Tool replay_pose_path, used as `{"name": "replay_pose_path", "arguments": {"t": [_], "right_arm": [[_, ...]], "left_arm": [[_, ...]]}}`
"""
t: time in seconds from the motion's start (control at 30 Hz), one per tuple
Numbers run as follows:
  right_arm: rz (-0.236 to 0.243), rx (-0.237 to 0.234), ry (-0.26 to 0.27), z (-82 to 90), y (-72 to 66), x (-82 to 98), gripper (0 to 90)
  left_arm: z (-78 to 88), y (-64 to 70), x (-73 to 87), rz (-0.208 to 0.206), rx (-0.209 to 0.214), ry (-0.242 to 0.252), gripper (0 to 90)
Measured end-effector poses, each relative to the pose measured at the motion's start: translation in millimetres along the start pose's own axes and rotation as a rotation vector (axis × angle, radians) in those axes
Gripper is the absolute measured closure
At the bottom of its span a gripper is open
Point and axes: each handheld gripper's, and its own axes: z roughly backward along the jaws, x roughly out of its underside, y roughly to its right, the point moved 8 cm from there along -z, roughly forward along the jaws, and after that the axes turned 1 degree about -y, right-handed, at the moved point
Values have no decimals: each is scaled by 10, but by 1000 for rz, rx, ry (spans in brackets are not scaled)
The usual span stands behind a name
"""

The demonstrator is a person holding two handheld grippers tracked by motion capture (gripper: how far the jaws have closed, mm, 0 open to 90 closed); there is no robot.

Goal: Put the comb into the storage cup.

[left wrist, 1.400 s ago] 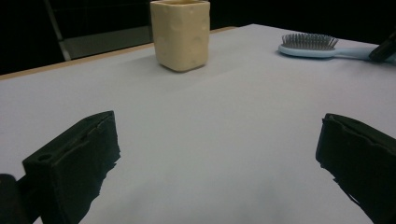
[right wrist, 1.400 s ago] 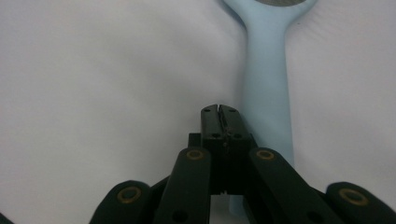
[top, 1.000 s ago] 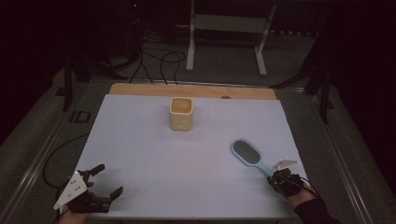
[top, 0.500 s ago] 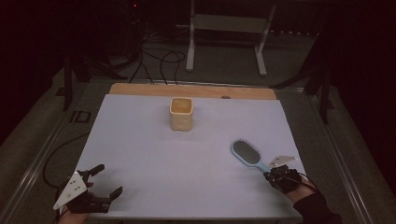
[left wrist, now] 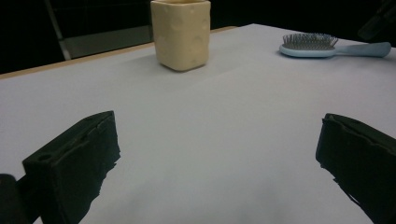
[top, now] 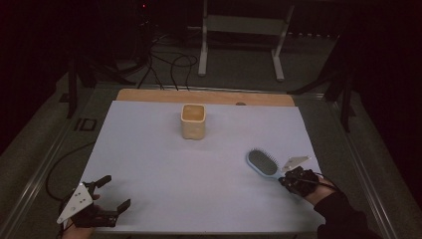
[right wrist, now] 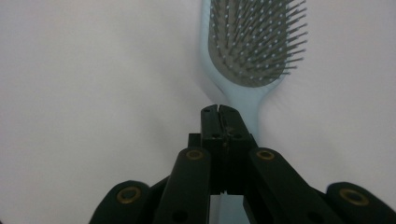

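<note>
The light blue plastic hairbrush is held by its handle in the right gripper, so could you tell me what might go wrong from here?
1. The right gripper pinches the light blue plastic hairbrush only at its narrow handle, far from the bristled head, so the brush may pivot or slip.
2. If it goes into the small cream square cup, the wide head might catch the rim and tip the cup.

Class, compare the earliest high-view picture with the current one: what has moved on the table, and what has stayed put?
The right hand-held gripper, shut on the hairbrush's handle, has lifted it a little and drawn it slightly toward the table's middle; the brush head now sits further left in the high view. The left hand-held gripper kept still, jaws open. The yellow cup has not moved.
</note>
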Motion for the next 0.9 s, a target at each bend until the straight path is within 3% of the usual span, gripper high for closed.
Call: {"name": "replay_pose_path", "arguments": {"t": [0.13, 0.4, 0.5, 0.7, 0.9], "right_arm": [[14, -35, 0, 37, 76, -40, 886], [55, -54, -39, 31, 170, -33, 799], [74, -45, -75, -15, 176, 2, 711], [56, -57, -103, -120, 199, 28, 550], [22, -68, -134, -189, 229, 17, 332]], "left_arm": [[-3, -2, 1, 2, 0, -1, 0], [-2, 2, 0, -4, 0, -2, 0], [-4, -3, -1, 3, 0, 0, 0], [-5, -1, 0, 2, 0, -1, 0], [-3, -3, -3, 6, 0, 1, 0]]}}
